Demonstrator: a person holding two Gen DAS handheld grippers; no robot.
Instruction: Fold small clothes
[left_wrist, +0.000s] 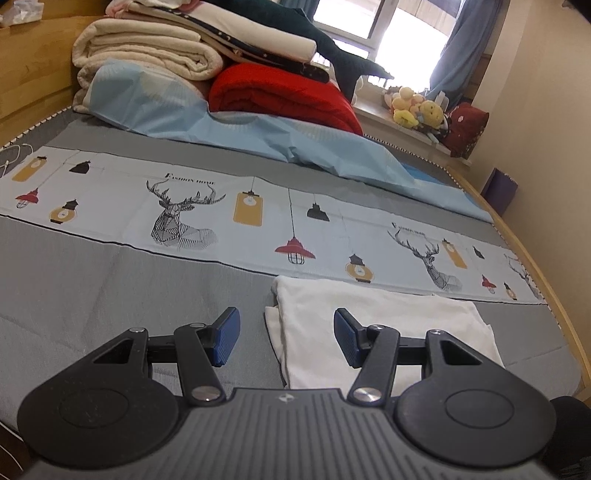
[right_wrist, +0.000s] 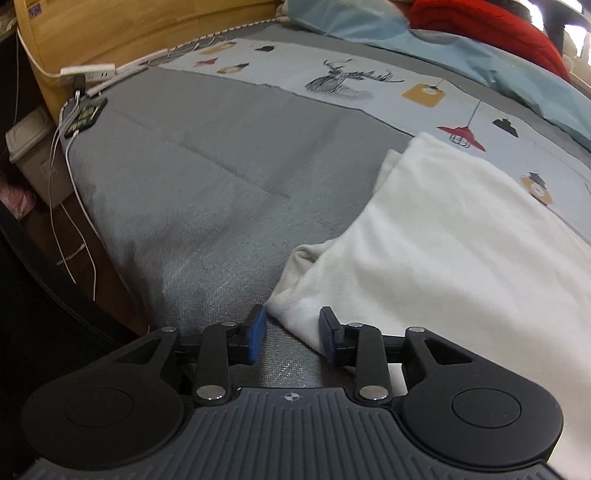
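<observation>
A white garment (left_wrist: 384, 328) lies folded flat on the grey bed cover (left_wrist: 110, 291). My left gripper (left_wrist: 286, 338) is open, just above the garment's left edge, with nothing between its blue pads. In the right wrist view the same white garment (right_wrist: 458, 243) fills the right side. My right gripper (right_wrist: 291, 338) is open, with the garment's near left corner lying between its pads. Neither gripper holds the cloth.
A printed strip with deer and lamps (left_wrist: 258, 218) crosses the bed. Behind it lie a light blue sheet (left_wrist: 229, 125), a red blanket (left_wrist: 284, 96) and stacked cream bedding (left_wrist: 147, 55). A power strip and cables (right_wrist: 86, 74) hang at the bed's left edge.
</observation>
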